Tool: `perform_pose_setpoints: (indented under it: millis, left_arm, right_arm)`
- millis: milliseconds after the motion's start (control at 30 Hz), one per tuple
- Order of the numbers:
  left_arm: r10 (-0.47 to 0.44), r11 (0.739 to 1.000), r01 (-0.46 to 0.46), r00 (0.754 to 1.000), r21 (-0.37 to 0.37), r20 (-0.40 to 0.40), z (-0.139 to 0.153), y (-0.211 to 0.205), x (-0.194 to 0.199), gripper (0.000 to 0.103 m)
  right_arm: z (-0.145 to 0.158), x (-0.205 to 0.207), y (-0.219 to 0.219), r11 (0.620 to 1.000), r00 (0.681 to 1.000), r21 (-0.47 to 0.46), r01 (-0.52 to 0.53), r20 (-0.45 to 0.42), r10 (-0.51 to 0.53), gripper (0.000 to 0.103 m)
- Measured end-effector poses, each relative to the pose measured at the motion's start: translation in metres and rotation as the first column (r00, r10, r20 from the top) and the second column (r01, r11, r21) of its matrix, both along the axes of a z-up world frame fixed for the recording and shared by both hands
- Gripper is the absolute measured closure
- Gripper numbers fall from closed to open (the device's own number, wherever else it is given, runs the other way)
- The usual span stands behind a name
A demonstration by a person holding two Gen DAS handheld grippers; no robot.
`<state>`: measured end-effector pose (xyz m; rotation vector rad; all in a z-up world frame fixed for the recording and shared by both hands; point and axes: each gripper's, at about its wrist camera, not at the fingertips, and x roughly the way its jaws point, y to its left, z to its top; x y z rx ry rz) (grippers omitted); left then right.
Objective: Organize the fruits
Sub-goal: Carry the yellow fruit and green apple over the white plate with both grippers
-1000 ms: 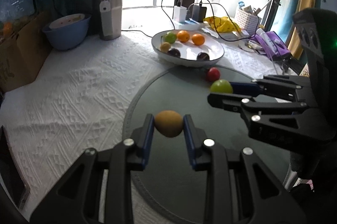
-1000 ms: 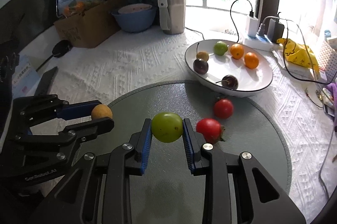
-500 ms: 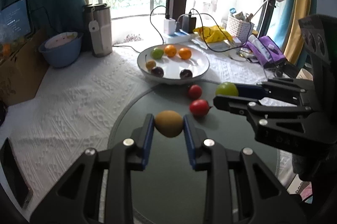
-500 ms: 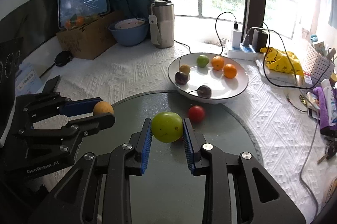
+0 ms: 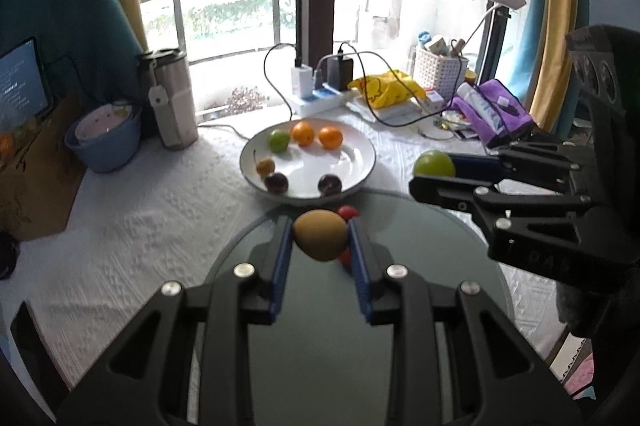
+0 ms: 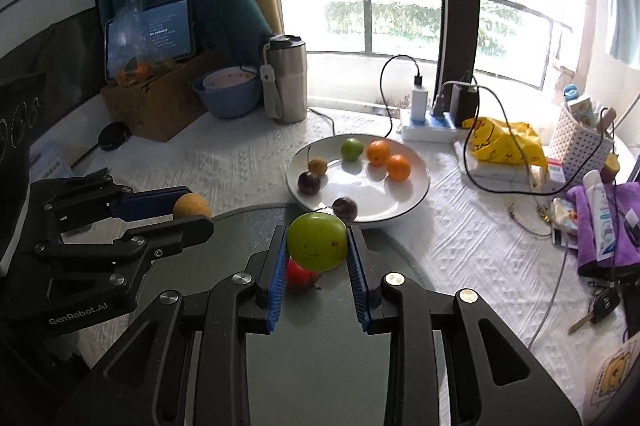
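My left gripper (image 5: 320,240) is shut on a tan-yellow fruit (image 5: 320,234), held above the round grey mat (image 5: 320,326). My right gripper (image 6: 317,244) is shut on a green fruit (image 6: 317,242), also held above the mat; it shows in the left wrist view (image 5: 434,165) to the right. A white plate (image 5: 360,165) stands beyond the mat with a green fruit (image 5: 279,140), two oranges (image 5: 303,133), a small yellow fruit (image 5: 265,166) and two dark plums (image 5: 276,182). Red tomatoes (image 5: 347,213) lie on the mat, partly hidden behind the held fruits.
A steel tumbler (image 5: 172,105) and a blue bowl (image 5: 106,141) stand at the back left beside a cardboard box (image 6: 160,105). A power strip with cables (image 5: 316,97), a yellow bag (image 5: 386,87), a white basket (image 5: 440,69) and purple cloth (image 5: 496,113) crowd the back right.
Both grippers have risen and pulled back from the mat with their fruits; the plate and tomatoes now look smaller and farther below.
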<state>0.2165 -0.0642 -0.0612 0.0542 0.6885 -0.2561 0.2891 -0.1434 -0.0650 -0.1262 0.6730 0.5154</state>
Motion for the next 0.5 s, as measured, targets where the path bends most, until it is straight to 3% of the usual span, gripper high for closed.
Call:
perform_pose_setpoints:
  millis: [500]
  left_arm:
    - [-0.036, 0.999, 0.035, 0.998, 0.024, 0.043, 0.014, -0.009, 0.047, 0.074]
  right_arm:
    - [0.020, 0.037, -0.024, 0.999, 0.997, 0.005, 0.049, 0.057, -0.049, 0.072]
